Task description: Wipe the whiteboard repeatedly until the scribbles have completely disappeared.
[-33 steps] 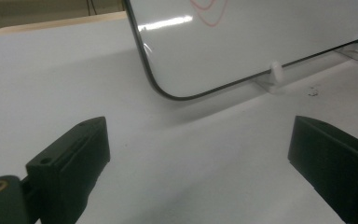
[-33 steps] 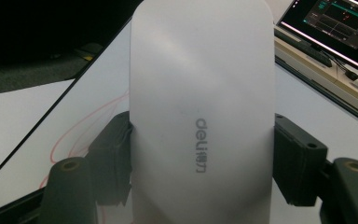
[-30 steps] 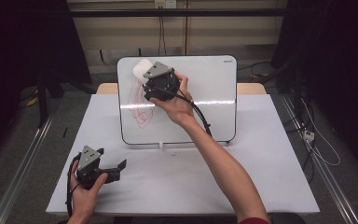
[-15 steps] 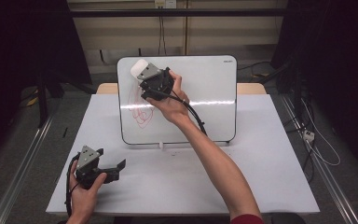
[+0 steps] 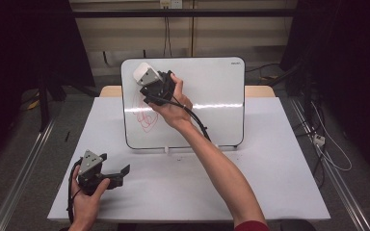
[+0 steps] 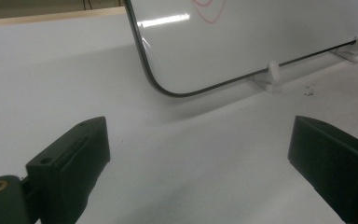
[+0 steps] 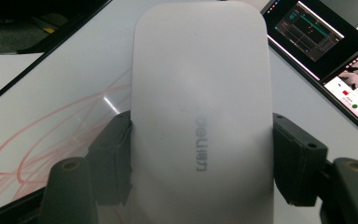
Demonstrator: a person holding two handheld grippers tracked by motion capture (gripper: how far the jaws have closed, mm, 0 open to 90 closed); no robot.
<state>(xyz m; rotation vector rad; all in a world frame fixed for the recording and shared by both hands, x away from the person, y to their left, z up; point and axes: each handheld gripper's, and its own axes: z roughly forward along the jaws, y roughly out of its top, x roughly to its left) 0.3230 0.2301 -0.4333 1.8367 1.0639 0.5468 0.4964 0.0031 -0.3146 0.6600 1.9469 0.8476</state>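
Against the upper left corner of the whiteboard (image 5: 212, 96), a white eraser (image 5: 143, 74) is held by the right gripper (image 5: 150, 83); its 2 jaws are clamped on the eraser's long sides, as seen in the right gripper view, where the eraser (image 7: 200, 107) lies flat toward the board (image 7: 51, 102). Compared with 1 second ago, the eraser has been carried leftward and slightly up the board, from just above the red scribble (image 5: 144, 113) to the corner beyond it; the loops of red ink are not yet wiped, so the erasing is judged barely begun, and a downward sweep over the marks would seem to be called for. Little room is left above and to the left, since the board's rim is close by; open board lies below and to the right. Near the front left of the table (image 5: 270, 192), the left gripper (image 5: 118, 174) is rested with jaws wide apart and nothing between them; the board's lower corner (image 6: 168, 84) and 1 of its small feet (image 6: 272, 74) are seen ahead of it.
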